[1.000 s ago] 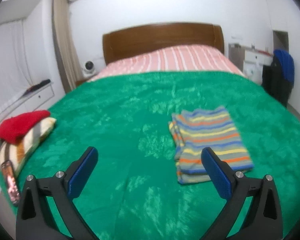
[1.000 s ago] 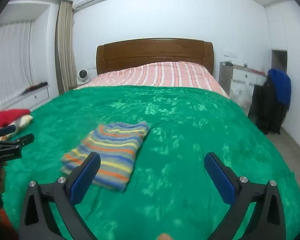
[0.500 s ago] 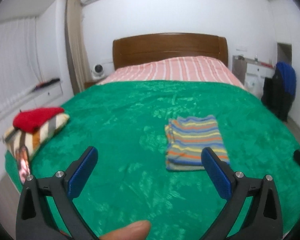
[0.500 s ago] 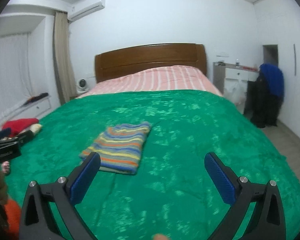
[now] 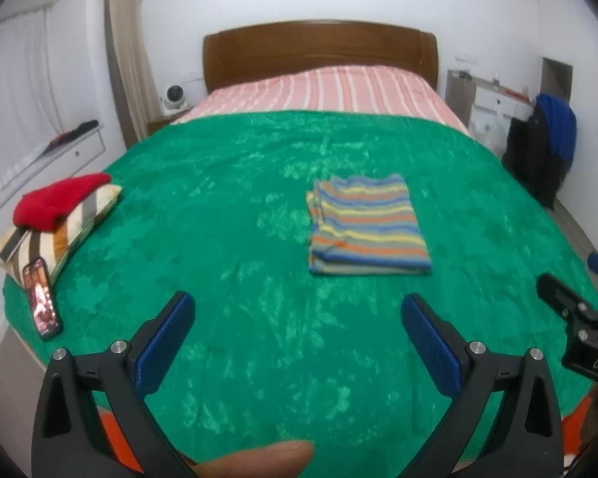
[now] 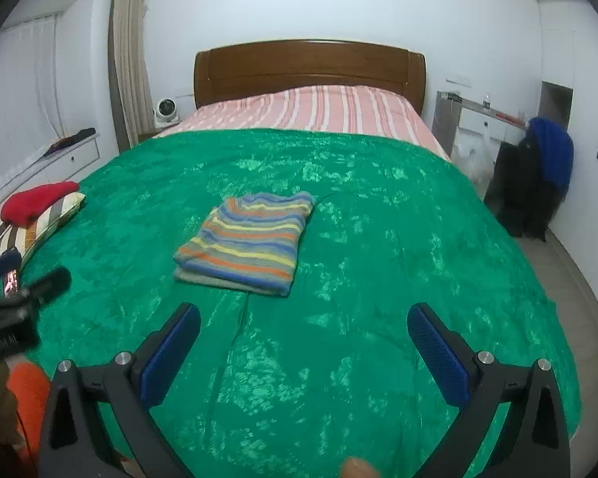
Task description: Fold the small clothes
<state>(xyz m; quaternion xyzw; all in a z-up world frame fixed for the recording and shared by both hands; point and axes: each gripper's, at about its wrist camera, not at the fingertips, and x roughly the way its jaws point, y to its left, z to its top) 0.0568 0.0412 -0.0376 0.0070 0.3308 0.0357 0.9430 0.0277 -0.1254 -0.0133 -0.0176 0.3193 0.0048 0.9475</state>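
The soft striped knit garment, banded in blue, orange, yellow and grey, looks light and limp to us, best pinched at a corner or along its layered near edge. It lies folded into a neat rectangle at centre frame on the green velvety bedspread. Our left gripper and right gripper hover at the bottom of their frames, jaws spread wide and holding nothing.
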